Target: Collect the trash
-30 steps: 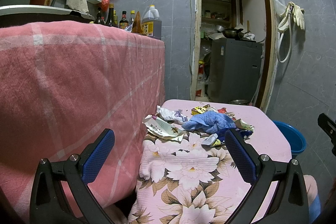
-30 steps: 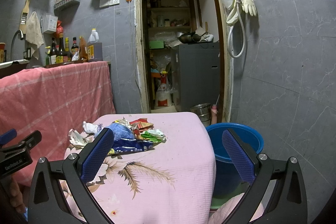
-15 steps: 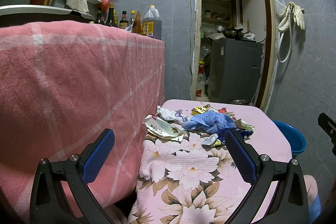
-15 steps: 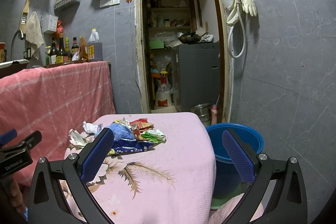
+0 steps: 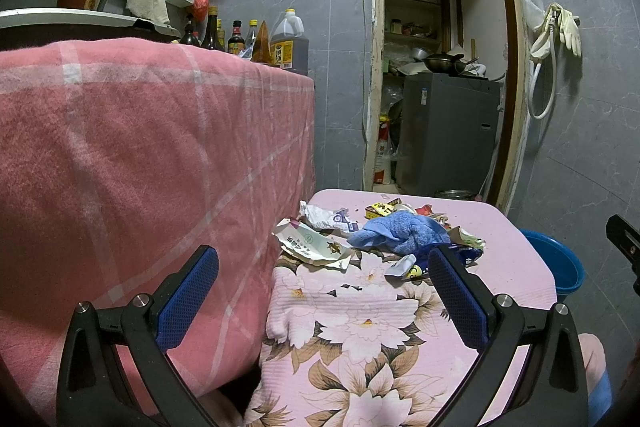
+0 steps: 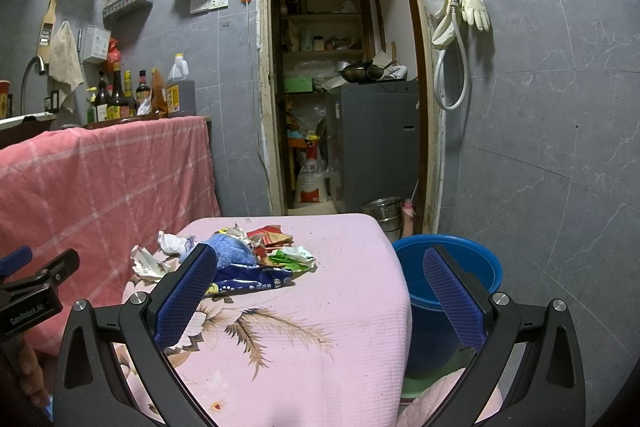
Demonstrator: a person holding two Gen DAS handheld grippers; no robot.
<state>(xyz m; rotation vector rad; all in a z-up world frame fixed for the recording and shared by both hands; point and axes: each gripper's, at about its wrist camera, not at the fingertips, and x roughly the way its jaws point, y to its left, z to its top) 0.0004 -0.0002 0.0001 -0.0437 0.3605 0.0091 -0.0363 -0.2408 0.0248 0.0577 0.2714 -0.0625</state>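
Note:
A heap of trash lies on the pink flowered table [image 5: 360,327] [image 6: 320,307]: a white crumpled wrapper [image 5: 310,243] [image 6: 146,263], a blue cloth [image 5: 400,231] [image 6: 232,251], a dark blue snack bag [image 6: 252,281], red [image 6: 272,237] and green wrappers [image 6: 294,259]. A blue bucket [image 6: 452,279] [image 5: 554,261] stands on the floor to the right of the table. My left gripper [image 5: 324,293] is open and empty, held short of the heap. My right gripper [image 6: 320,291] is open and empty, above the table's near part.
A pink checked blanket [image 5: 140,167] covers a counter on the left, with bottles [image 5: 256,41] and a sink tap on it. A doorway behind the table shows a grey appliance [image 6: 372,143], a sack and a metal pot [image 6: 382,209]. Grey tiled wall on the right.

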